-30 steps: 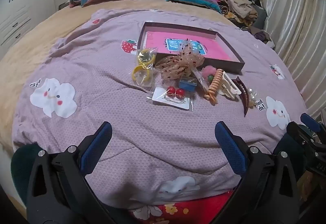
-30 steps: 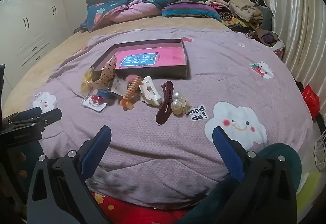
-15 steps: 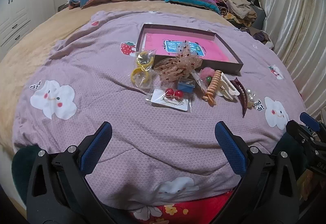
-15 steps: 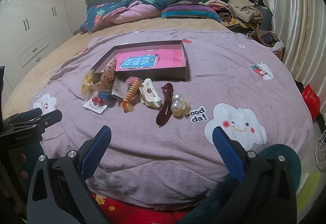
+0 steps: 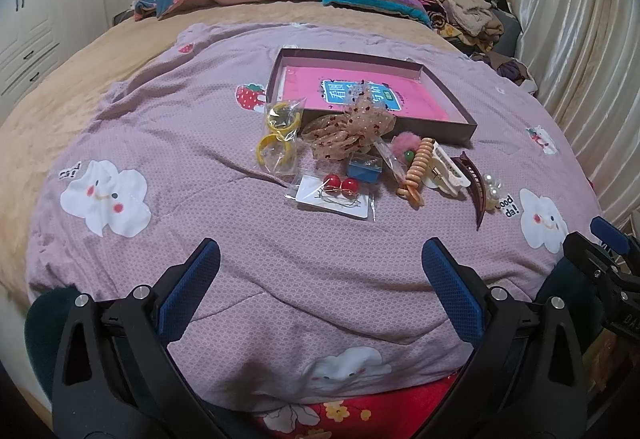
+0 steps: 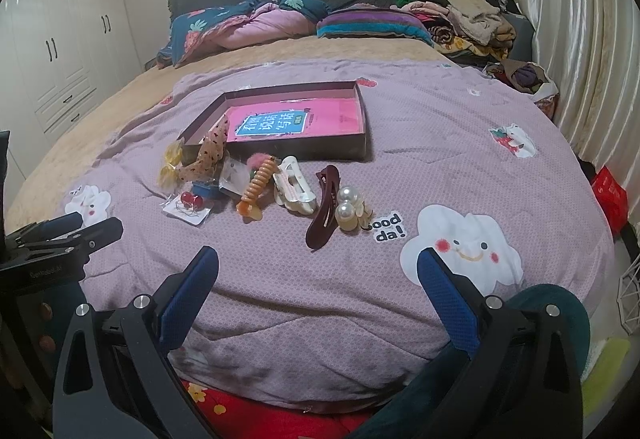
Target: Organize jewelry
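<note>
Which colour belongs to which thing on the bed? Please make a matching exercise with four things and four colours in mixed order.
Things:
1. long hair clip
2. spiral hair tie
3. small box
4. bangles

Colours:
a. yellow
b. dark red
c. blue
d. orange

Pairs: 1-b, 2-d, 3-c, 4-a

A shallow dark cardboard box with a pink lining lies on the lilac cloud-print quilt. Just before it sit a dark red plastic hair clip and pearl bobbles.
</note>
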`<state>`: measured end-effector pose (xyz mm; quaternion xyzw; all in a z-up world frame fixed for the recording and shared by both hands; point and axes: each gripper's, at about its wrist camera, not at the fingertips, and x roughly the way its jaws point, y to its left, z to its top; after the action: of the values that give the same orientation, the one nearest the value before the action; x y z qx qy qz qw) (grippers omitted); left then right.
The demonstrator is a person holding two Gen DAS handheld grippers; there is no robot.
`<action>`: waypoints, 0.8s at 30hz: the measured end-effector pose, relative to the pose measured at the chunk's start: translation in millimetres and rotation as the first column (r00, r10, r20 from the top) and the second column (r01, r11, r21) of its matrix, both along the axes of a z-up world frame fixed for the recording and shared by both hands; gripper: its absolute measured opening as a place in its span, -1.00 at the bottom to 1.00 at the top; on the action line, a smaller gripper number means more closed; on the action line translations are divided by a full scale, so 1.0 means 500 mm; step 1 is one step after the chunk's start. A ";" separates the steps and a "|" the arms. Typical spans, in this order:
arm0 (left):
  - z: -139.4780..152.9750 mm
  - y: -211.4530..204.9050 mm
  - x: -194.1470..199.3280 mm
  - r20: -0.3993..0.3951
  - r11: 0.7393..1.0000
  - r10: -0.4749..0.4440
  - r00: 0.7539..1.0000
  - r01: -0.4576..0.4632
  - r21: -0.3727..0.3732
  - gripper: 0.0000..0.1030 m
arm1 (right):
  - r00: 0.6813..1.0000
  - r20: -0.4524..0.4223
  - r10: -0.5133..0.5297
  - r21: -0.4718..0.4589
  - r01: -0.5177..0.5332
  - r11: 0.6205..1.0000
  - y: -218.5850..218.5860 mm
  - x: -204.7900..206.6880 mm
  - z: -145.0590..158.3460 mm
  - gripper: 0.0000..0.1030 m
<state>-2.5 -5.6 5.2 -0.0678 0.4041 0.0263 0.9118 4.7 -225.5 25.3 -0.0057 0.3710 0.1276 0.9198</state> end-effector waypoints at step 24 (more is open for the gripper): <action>0.009 -0.004 0.001 0.007 1.000 -0.007 1.000 0.007 0.001 0.83 | 1.000 0.006 -0.005 0.003 0.005 1.000 -0.004 0.002 0.006 0.92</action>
<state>-2.2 -7.6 9.8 -0.0661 0.4013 0.0230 0.9133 5.7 -227.4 28.4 -0.0037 0.3682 0.1259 0.9212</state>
